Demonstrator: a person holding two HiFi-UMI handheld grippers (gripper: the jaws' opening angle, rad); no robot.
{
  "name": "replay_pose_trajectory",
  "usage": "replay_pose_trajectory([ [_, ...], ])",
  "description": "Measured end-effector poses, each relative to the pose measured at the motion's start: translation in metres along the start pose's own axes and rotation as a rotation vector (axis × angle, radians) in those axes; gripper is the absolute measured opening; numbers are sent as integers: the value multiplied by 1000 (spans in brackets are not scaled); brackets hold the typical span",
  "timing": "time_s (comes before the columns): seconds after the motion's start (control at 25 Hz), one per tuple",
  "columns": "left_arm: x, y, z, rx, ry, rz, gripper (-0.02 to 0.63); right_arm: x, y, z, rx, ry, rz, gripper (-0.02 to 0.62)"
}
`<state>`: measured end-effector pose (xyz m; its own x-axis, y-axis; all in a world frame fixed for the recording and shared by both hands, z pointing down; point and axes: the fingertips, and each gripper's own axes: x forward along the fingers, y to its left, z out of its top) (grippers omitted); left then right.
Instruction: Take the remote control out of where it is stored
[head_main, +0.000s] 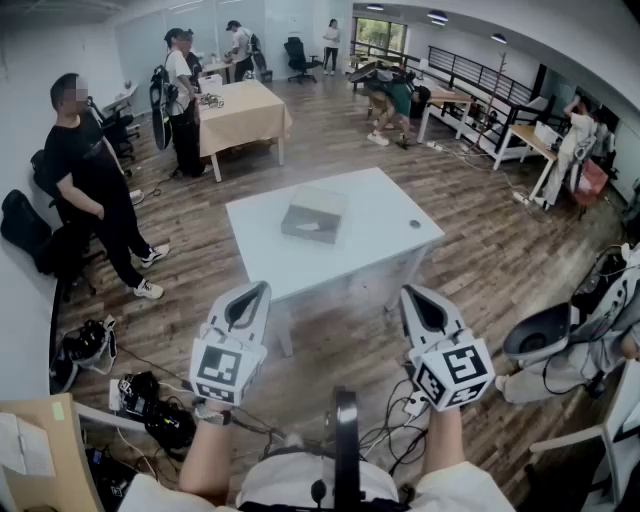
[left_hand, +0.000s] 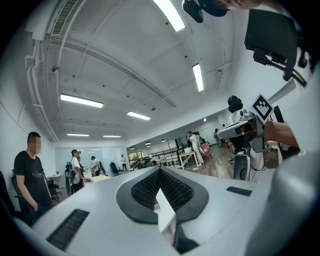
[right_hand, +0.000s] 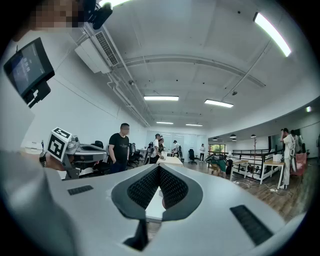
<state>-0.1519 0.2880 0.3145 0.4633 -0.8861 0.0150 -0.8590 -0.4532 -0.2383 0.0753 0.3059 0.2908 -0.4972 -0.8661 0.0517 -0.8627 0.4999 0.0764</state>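
- The only print I can pick out is the black-and-white square pattern on the cube behind each claw, the left marker cube and the right marker cube; these are patterns, not words
- A sheet of paper and a small yellow-green note lie on a brown board at the lower left, their print too small to read
- The left claw is held level in front of the person, its jaws together; its own view shows the ribbed pads meeting at the tip with nothing between them
- The right claw is level beside it, well apart from the left, its jaws likewise closed tip to tip and empty
- Both claws are short of the white tabletop and touch nothing on it
- On that tabletop a flat grey box lies a little left of the middle, with a pale patch on its top that is too small to read; a small dark round thing sits near the right edge, well apart from the box
- The remote control shows in no view; whether it is inside the grey box I cannot tell
- The room is a large open office with a wood plank floor, long strip lights on a white ceiling and a black railing along the far right
- A person in black stands by the left wall, others stand around a tan-clothed table, and cables trail over the floor near the claws
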Motion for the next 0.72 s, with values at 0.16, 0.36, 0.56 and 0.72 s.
replay_pose_trajectory([
  [0.16,6,-3,2,4,-6,14,-2,1,-8,-1,-5,2,9,-2],
  [0.36,12,-11,5,4,-10,26,-2,-1,-19,-3,42,-23,30,0],
  [0.56,19,-21,-1,1,7,17,0,4,-26,-14,69,-8,56,0],
  [0.72,35,-24,-1,2,1,23,-2,14,-33,-24,62,26,104,0],
])
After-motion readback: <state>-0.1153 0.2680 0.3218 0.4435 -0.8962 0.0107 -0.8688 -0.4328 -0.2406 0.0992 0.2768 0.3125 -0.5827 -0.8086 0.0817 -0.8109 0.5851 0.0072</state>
